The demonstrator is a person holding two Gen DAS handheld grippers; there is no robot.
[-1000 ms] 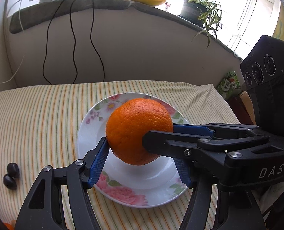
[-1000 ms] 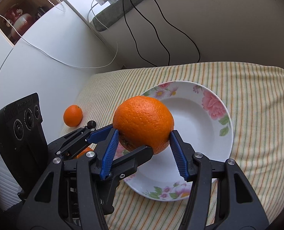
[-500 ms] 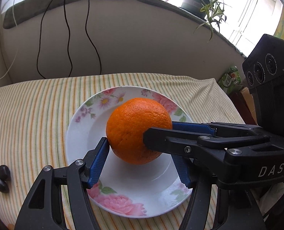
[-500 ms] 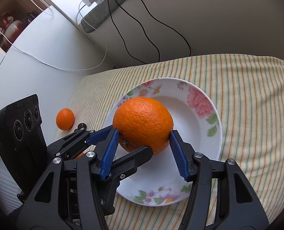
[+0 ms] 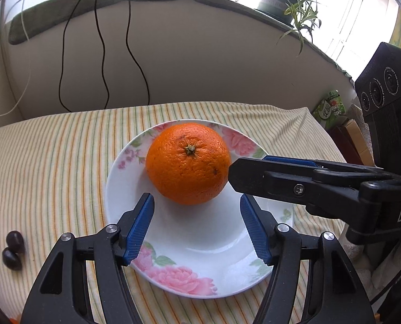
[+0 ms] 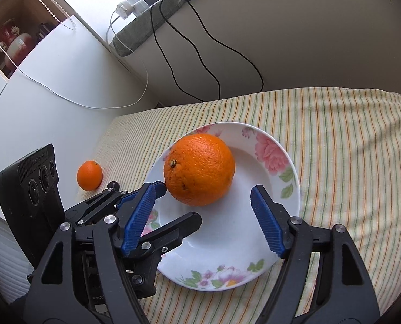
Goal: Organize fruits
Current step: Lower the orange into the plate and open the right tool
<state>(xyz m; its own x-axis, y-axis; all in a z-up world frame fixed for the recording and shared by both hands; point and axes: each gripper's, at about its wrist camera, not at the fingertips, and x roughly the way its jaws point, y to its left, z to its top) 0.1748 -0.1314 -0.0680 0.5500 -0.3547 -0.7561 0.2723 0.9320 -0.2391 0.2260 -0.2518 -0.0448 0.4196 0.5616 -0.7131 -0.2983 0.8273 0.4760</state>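
Orange (image 5: 188,163) is sitting in the plate (image 5: 200,245), toward its far rim, stem end up, and no pad is pressing on it. A second ago both grippers were clamping it above the plate; now it is resting on the china and lying just beyond both sets of tips. Right gripper (image 6: 200,216) has just been opening its jaws: they are standing wide apart, the fruit beyond the gap, its left pad (image 6: 138,216) near the peel though contact cannot be told. Left gripper (image 5: 196,225) is holding its jaws apart too, hovering over the plate's middle with the orange past its tips, apart from them. In the left view the right gripper's black finger is reaching in from the right, its tip just beside the fruit. Plate is lying on the striped cloth (image 5: 52,167), near the middle. Small orange (image 6: 89,175) is lying by the cloth's left edge, well apart. Two dark fruits (image 5: 12,247) are lying close together near the left edge too.
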